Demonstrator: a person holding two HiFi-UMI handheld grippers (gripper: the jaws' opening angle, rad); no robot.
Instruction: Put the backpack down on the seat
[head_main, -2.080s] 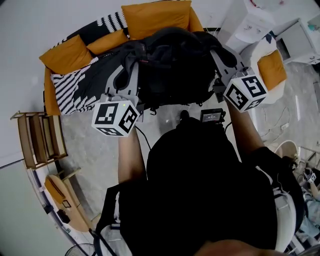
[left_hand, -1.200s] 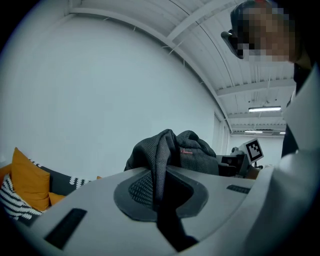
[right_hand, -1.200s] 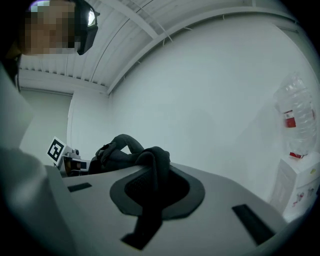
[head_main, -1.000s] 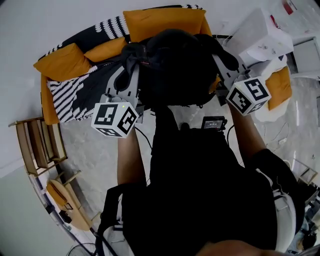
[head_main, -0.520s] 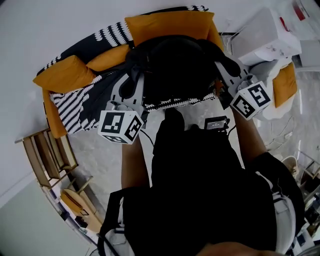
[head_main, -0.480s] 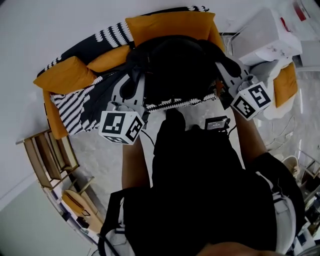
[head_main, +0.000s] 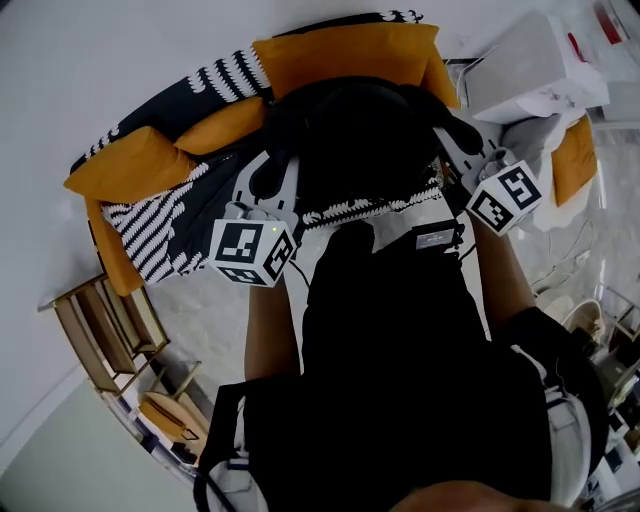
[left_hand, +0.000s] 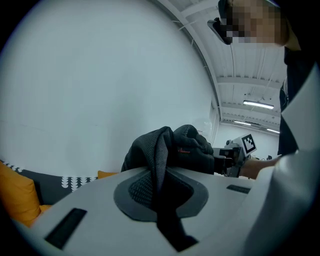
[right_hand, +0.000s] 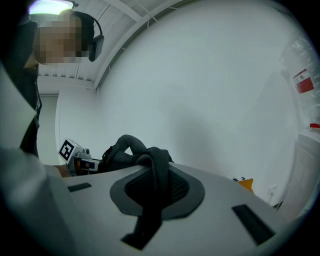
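Backpack (head_main: 360, 140) is now lower and further toward 12 o'clock than a second ago, over the sofa seat (head_main: 150, 225), left claw (head_main: 278, 150) and right claw (head_main: 447, 128) each clamped narrow on a strap, so touchdown looks close, contact unconfirmed.

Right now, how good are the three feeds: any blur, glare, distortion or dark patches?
Head view: sharp, but fisheye curves the sofa; the backpack is a detail-less black mass. Left gripper view: black vignetted corners, near jaws soft, strap sharper. Right gripper view: same vignette, a ceiling light flares top left.
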